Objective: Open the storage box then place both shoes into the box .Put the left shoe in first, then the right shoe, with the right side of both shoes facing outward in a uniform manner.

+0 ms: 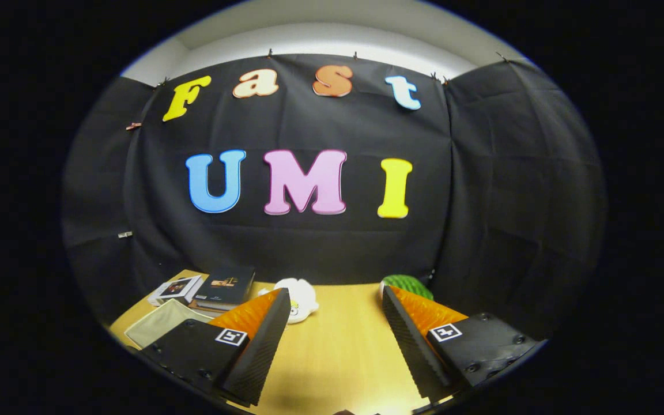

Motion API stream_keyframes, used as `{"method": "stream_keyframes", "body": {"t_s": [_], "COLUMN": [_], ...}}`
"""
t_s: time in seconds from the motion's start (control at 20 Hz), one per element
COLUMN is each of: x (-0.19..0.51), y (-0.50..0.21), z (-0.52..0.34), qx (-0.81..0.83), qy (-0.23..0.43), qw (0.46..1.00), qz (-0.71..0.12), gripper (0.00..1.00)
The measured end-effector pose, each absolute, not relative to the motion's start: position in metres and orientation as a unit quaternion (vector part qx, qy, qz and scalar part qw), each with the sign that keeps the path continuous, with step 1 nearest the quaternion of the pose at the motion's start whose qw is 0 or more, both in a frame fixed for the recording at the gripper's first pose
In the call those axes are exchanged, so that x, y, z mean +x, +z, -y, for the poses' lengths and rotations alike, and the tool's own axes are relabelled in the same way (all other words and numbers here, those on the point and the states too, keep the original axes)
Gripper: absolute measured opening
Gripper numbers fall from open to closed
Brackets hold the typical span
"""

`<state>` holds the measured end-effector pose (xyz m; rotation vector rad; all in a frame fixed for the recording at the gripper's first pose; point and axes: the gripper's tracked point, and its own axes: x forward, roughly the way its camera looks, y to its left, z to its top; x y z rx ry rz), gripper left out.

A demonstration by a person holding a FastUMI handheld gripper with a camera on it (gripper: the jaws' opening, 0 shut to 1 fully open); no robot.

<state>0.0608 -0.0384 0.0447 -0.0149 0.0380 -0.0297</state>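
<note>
Spread wide over bare wooden table (pixel 338 357), my gripper (pixel 335 300) holds nothing. Beyond its fingers I see dark books (pixel 225 286) beside a pale cloth (pixel 159 323), a white plush toy (pixel 300 300), a green round object (pixel 407 283). I cannot spot box or shoes.

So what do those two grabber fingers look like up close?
The gripper has two wedge-shaped fingers with ribbed inner faces, standing apart with bare wooden table between them. Each is bolted to a flat block that carries a small square black-and-white marker.
</note>
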Motion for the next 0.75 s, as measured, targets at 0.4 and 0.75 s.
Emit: {"method": "stream_keyframes", "body": {"t_s": [0.4, 0.75], "x": [0.066, 0.059], "y": [0.029, -0.005], "z": [0.076, 0.095], "qx": [-0.007, 0.004], "qy": [0.034, 0.049], "qw": [0.999, 0.998], "qz": [-0.018, -0.039], "gripper": [0.98, 0.98]}}
